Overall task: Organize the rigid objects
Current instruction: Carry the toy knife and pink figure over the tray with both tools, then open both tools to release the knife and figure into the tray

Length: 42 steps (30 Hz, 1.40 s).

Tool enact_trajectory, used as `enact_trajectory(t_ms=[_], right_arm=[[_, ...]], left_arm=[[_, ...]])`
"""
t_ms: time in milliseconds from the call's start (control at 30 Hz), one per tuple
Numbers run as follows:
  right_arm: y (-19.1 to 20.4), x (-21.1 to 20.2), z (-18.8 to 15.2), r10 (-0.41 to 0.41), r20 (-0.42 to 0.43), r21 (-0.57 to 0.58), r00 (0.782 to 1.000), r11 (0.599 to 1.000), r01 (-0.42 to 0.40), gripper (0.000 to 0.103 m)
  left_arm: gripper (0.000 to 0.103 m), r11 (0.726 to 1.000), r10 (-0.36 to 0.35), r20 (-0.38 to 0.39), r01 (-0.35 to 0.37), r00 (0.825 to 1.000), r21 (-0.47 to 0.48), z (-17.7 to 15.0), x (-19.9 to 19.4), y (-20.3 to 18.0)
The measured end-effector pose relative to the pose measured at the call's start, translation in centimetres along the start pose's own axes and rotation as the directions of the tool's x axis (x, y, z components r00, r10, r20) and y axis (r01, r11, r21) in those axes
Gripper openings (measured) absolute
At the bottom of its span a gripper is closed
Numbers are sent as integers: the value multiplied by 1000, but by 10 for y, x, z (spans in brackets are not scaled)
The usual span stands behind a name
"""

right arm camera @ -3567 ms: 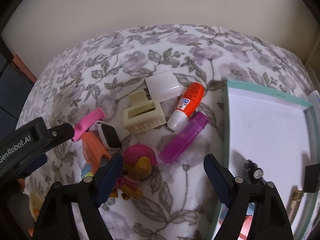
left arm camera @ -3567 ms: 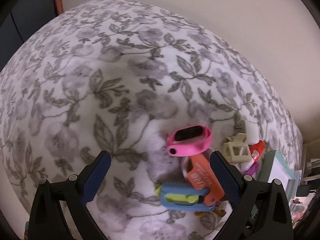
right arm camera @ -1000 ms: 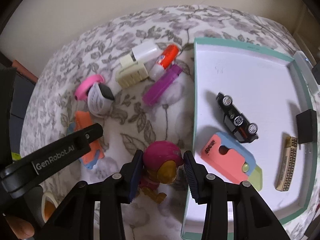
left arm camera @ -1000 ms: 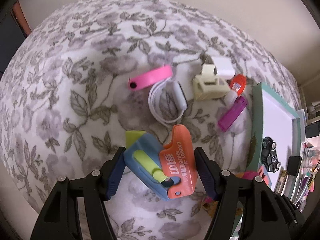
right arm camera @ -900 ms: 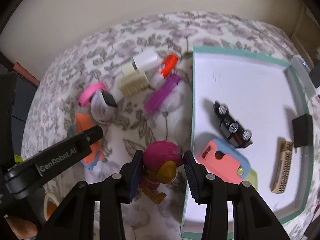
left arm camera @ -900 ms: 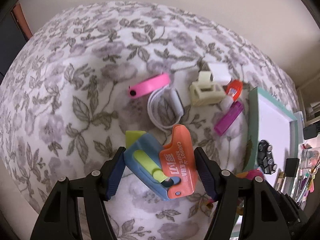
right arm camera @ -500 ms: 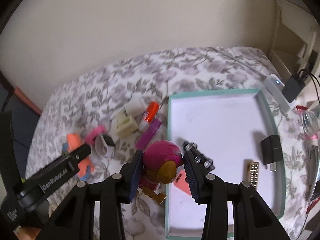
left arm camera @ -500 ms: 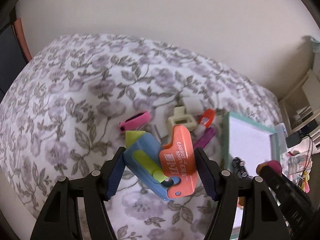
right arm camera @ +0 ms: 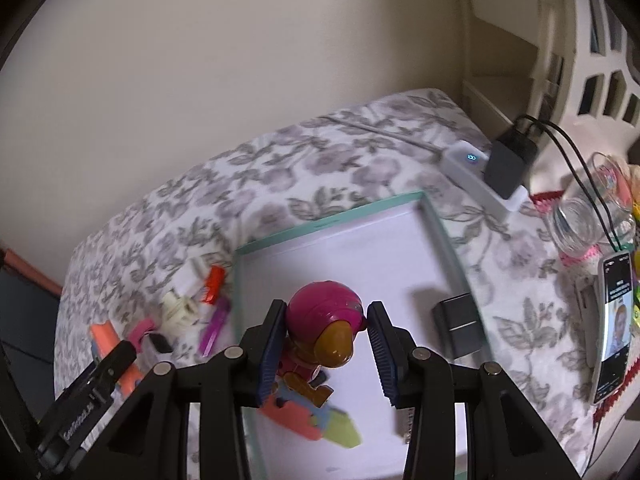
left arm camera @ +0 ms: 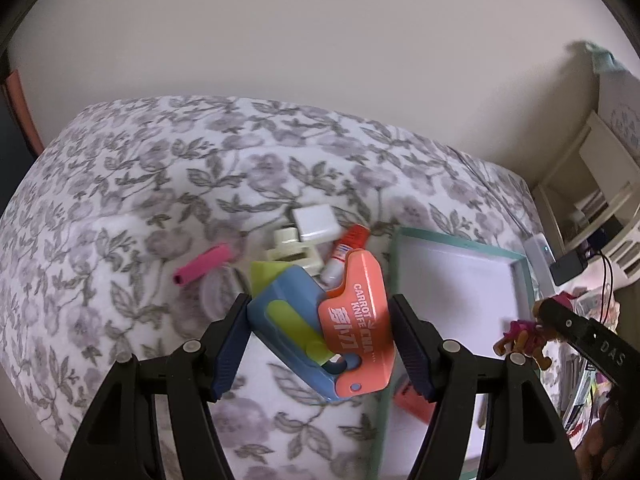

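Note:
My left gripper (left arm camera: 320, 340) is shut on a blue, orange and lime toy carrot knife (left arm camera: 320, 328), lifted above the floral bedspread (left arm camera: 120, 208). My right gripper (right arm camera: 326, 344) is shut on a magenta-helmeted pup figure (right arm camera: 326, 324), held over the white tray with a teal rim (right arm camera: 332, 220). That figure (left arm camera: 524, 340) also shows at the right of the left wrist view, over the tray (left arm camera: 456, 240). A second carrot knife (right arm camera: 316, 420) and a black block (right arm camera: 458, 328) lie in the tray.
On the bedspread left of the tray lie a cream hair clip (left arm camera: 292, 250), a white box (left arm camera: 314, 222), an orange-capped glue tube (left arm camera: 346, 248), a pink band (left arm camera: 204, 266) and a purple lighter (right arm camera: 214, 330). A power strip (right arm camera: 480, 184), glass jar (right arm camera: 580, 220) and phone (right arm camera: 614, 328) sit right.
Both grippers have risen and swung right, still holding their objects. The pup figure now hangs over the tray's inside; the loose items look smaller and farther.

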State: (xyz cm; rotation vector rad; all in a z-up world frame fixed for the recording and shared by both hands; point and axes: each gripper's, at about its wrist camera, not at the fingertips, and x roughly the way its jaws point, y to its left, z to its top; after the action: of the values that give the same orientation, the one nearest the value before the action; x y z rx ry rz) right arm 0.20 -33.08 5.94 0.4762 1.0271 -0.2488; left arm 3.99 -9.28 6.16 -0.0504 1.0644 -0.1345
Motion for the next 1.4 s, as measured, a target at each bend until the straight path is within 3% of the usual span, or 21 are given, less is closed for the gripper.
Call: enact_trajectory(t_ms=[267, 433, 833, 1400], right_arm=[[-26, 15, 9, -67, -16, 11, 998, 998, 67, 44], [-22, 30, 5, -32, -51, -6, 998, 999, 31, 44], [-34, 29, 1, -55, -42, 24, 998, 998, 56, 44], [-43, 33, 2, -63, -36, 33, 997, 997, 64, 45]], left_arm=[[70, 994, 56, -17, -54, 998, 97, 5, 23, -56], [70, 993, 76, -47, -72, 996, 92, 13, 44, -82], [70, 982, 179, -73, -173, 981, 79, 13, 71, -99], [70, 976, 174, -63, -163, 983, 148, 12, 82, -130]])
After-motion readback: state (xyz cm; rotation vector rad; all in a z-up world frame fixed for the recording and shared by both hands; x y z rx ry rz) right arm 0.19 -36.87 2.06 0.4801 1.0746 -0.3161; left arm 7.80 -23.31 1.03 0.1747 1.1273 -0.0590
